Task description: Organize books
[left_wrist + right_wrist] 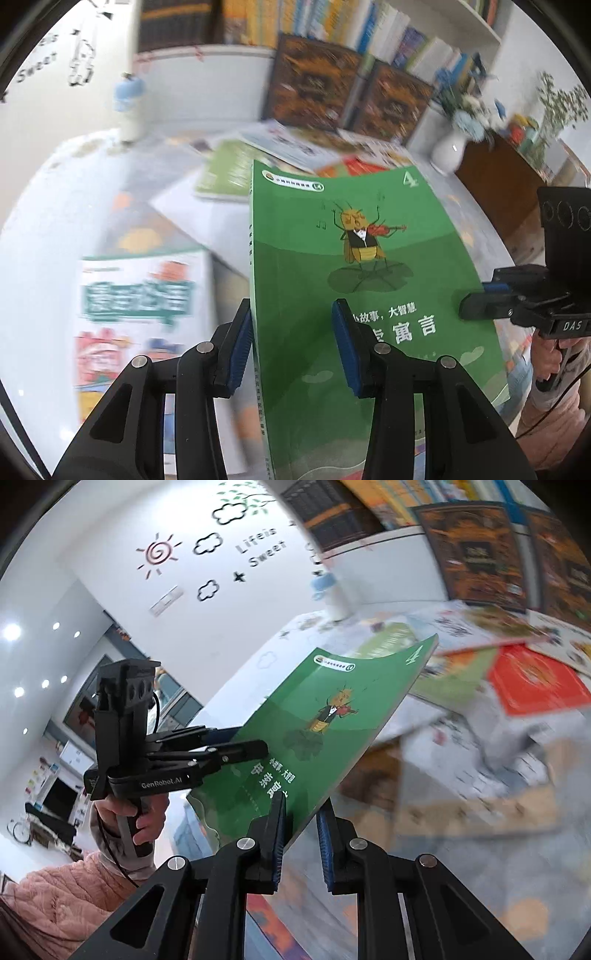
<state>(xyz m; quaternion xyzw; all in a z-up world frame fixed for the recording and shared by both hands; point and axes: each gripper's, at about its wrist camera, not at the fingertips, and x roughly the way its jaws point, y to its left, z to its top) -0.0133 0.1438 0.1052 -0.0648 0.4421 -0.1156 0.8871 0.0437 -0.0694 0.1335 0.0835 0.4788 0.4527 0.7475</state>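
While the green book (354,280) fills the middle of the left wrist view, lifted over a blurred table (66,206) strewn with other books, the left gripper (291,347) straddles its spine edge, jaws apart and apparently not clamped. At right centre, the right gripper (476,304) pinches the cover's far edge.

From the right wrist view, the book (321,731) slants through the centre and bows; the left gripper (236,751) reaches in from the left, and the right gripper (301,843) closes on the lower corner. Held by one thin edge, the book could sag, twist or slip free.
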